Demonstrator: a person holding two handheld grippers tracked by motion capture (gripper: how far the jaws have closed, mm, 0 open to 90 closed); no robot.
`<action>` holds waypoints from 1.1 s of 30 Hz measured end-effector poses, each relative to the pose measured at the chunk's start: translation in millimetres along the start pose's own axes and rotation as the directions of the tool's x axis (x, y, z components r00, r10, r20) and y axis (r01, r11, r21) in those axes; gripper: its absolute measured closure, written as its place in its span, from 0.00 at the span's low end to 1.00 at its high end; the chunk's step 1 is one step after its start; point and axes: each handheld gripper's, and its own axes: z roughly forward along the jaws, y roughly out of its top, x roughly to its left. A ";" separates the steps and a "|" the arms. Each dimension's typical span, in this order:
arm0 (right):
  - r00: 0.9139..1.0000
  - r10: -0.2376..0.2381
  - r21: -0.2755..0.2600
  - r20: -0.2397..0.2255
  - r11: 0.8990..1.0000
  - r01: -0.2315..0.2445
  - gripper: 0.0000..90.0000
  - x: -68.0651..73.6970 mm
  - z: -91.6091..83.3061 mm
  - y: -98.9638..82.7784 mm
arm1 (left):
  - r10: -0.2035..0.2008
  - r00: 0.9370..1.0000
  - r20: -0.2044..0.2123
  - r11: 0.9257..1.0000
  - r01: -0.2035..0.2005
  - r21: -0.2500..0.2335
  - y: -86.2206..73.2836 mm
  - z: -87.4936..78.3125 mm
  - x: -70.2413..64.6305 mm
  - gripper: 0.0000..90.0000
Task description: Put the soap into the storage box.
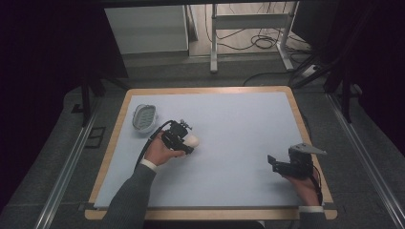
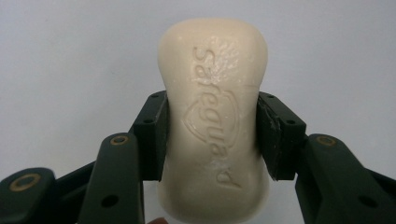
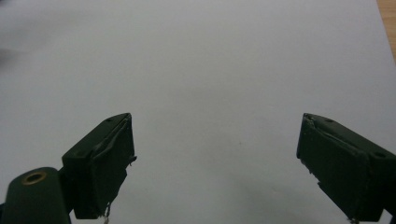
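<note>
At the near right of the table, close to its wooden edge, the person's right hand holds the right gripper low over the pale surface; its jaws stand wide apart with nothing between them, only bare tabletop showing past them. Further in and to the left, a grey sleeve leads up to the left hand, which holds the left gripper. Its jaws are closed tight on the two sides of a cream bar of soap, stamped with a brand name and a shield; whether the bar is lifted or resting on the table is hard to tell. Beyond it, near the far left corner, a small grey soap dish lies on the table, apart from the gripper
</note>
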 end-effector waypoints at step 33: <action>1.000 -0.008 0.004 -0.006 1.000 0.008 0.12 1.1 1.3 -0.7 | -0.106 0.993 -0.045 0.993 0.103 -0.057 -6.5 -28.4 41.1 0.55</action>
